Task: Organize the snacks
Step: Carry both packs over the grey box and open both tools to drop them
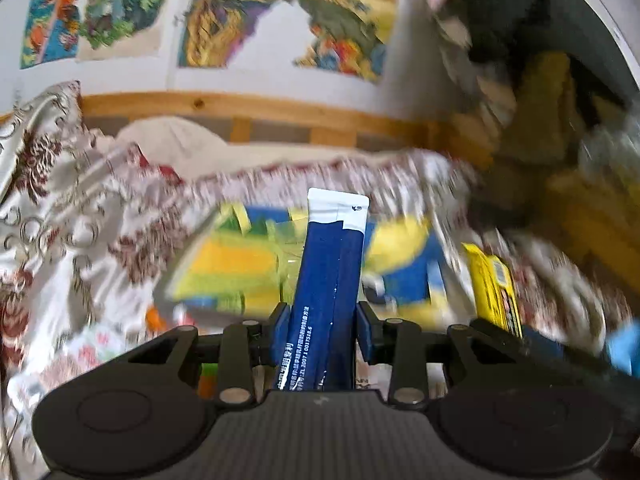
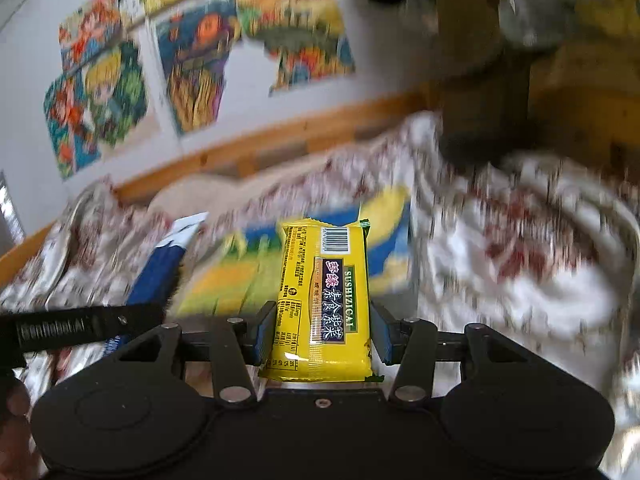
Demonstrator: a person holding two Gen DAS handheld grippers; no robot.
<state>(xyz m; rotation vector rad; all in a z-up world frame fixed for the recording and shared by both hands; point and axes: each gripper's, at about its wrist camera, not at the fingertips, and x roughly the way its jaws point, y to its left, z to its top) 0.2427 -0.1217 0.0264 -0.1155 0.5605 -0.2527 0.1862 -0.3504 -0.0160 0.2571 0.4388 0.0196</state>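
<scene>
- The left gripper (image 1: 322, 338) has its blue fingers (image 1: 280, 332) pressed narrowly on a navy stick sachet (image 1: 330, 280), gripping its lower part.
- The sachet's long axis runs forward, away from the camera, leaning slightly right, with its white sealed end farthest out.
- The right gripper (image 2: 322, 332) clamps a yellow snack packet (image 2: 324, 300) between its fingers (image 2: 264, 334), the pads against the packet's long sides.
- That packet also lies lengthwise along the fingers, with the barcode end pointing away and the sealed bottom edge near the gripper body.
- In the right wrist view, the navy sachet shows to the left, beside the other gripper's black body.
- Beyond both snacks lies a blurred blue and yellow bag (image 1: 404, 272) on a floral bed cover (image 1: 72, 216).
- Farther back are a wooden bed rail (image 1: 248, 106) and colourful cartoon posters (image 1: 92, 8) on the white wall.
</scene>
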